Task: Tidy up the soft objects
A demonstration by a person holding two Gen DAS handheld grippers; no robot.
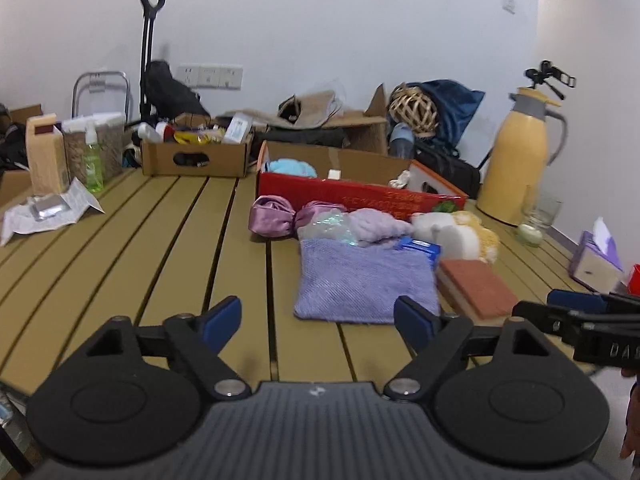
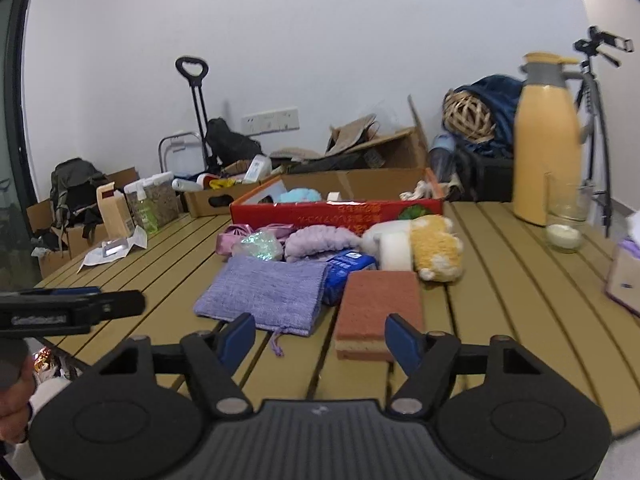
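Note:
Soft things lie on the slatted table in front of a red cardboard box [image 1: 360,196] [image 2: 340,210]: a purple knit pouch [image 1: 366,284] [image 2: 264,290], a reddish sponge [image 1: 478,286] [image 2: 380,306], a yellow and white plush toy [image 1: 468,232] [image 2: 432,246], a lilac fuzzy band [image 1: 376,226] [image 2: 320,242], a pink satin scrunchie [image 1: 274,216] [image 2: 230,240] and a blue packet [image 1: 420,248] [image 2: 346,272]. A light blue soft item [image 1: 290,166] [image 2: 300,196] lies in the box. My left gripper [image 1: 318,322] is open and empty just before the pouch. My right gripper [image 2: 320,340] is open and empty before the sponge.
A yellow thermos jug [image 1: 516,160] [image 2: 546,140] and a glass [image 1: 538,216] [image 2: 566,220] stand at the right, with a tissue box [image 1: 596,260] [image 2: 624,276] nearer. At the left are a brown carton [image 1: 196,156], a green bottle [image 1: 93,160] and a paper sheet [image 1: 48,212].

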